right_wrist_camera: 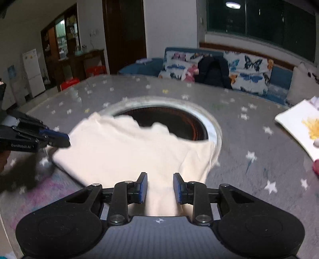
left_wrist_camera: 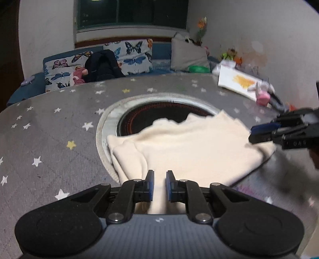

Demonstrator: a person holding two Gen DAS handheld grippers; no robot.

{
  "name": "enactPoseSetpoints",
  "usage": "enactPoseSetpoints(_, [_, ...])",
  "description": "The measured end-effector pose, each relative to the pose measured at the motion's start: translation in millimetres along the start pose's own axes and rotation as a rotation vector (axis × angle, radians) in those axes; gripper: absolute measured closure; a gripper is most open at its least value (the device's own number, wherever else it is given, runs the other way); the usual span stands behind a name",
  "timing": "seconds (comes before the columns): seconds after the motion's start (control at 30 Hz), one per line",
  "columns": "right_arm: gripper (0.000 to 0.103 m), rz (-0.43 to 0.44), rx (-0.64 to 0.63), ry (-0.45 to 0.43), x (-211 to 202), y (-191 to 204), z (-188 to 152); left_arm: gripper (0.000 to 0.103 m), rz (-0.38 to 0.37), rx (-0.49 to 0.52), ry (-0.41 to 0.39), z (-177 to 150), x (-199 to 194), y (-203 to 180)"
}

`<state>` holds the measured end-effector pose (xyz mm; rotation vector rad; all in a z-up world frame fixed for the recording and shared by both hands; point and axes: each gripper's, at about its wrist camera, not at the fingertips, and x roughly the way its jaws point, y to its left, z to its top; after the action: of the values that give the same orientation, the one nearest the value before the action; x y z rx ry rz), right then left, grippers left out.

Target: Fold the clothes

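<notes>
Lying folded near table (left_wrist_camera: 49, 139) centre, half over the burner (left_wrist_camera: 159, 117): cloth (left_wrist_camera: 189, 145), looking soft, light, floppy. Gaping, clamping nothing: left gripper (left_wrist_camera: 159, 186), right gripper (right_wrist_camera: 160, 188). Pinching near-edge corners likely handling best.

Both views ride low and close over the grey star-printed round table (left_wrist_camera: 49, 139), each tilted downward along its own pair of black, blue-padded fingers at 6 o'clock. The left wrist view faces the dark window (left_wrist_camera: 131, 14) at 12 o'clock and catches the right gripper (left_wrist_camera: 259, 133) at 3 o'clock. The right wrist view looks more toward the dark wooden door (right_wrist_camera: 123, 33) at 11 o'clock, with the left gripper (right_wrist_camera: 59, 139) at 9 o'clock. Both share the cream folded garment (left_wrist_camera: 189, 147), the round black recess (left_wrist_camera: 159, 115) and the butterfly-print sofa cushions (left_wrist_camera: 133, 55).
</notes>
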<state>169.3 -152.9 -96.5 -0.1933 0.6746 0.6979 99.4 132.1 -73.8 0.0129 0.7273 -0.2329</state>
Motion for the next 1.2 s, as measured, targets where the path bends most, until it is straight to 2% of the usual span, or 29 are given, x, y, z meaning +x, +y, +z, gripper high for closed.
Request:
enactPoseSetpoints(0.07, [0.068,0.01,-0.008,-0.014,-1.4,4.6,2.4,0.082,0.02,-0.024,0.001,0.8,1.3,2.5])
enactPoseSetpoints(0.17, [0.068,0.006,-0.016,0.035,11.3,8.0,-3.9,0.08,0.028,-0.098,0.055,-3.6,9.7,10.6])
enactPoseSetpoints(0.23, [0.067,0.004,-0.014,0.039,13.3,8.7,-5.9,0.075,0.029,-0.125,0.055,-5.0,7.0,12.7])
enactPoseSetpoints(0.3, [0.064,0.0,-0.006,0.028,8.0,9.8,-2.0,0.061,0.044,-0.137,0.045,-3.5,0.4,12.7])
enactPoseSetpoints(0.37, [0.057,0.001,-0.015,0.009,1.7,14.4,2.1,0.057,0.058,-0.139,0.039,-1.7,-4.3,11.9])
enactPoseSetpoints(0.53, [0.05,0.021,-0.065,-0.016,-6.7,35.3,9.0,0.041,0.104,-0.171,0.036,-1.0,-14.5,9.5])
enactPoseSetpoints(0.6, [0.047,0.036,-0.087,-0.015,-7.5,45.8,9.1,0.029,0.122,-0.174,0.036,-2.4,-17.9,8.7])
enactPoseSetpoints(0.67, [0.035,0.048,-0.111,-0.012,-7.5,57.5,8.8,0.024,0.141,-0.182,0.039,-4.0,-21.2,8.7])
enactPoseSetpoints(0.9, [0.017,0.081,-0.249,-0.014,-2.7,107.3,7.4,0.006,0.215,-0.218,0.043,-11.5,-35.0,17.6])
enactPoseSetpoints(1.07, [0.015,0.086,-0.373,-0.012,6.1,143.4,7.2,0.0,0.264,-0.254,0.039,-18.4,-43.7,29.8])
enactPoseSetpoints(1.2, [0.015,0.087,-0.432,-0.01,17.7,164.9,8.9,0.0,0.286,-0.278,0.044,-21.7,-46.5,37.9])
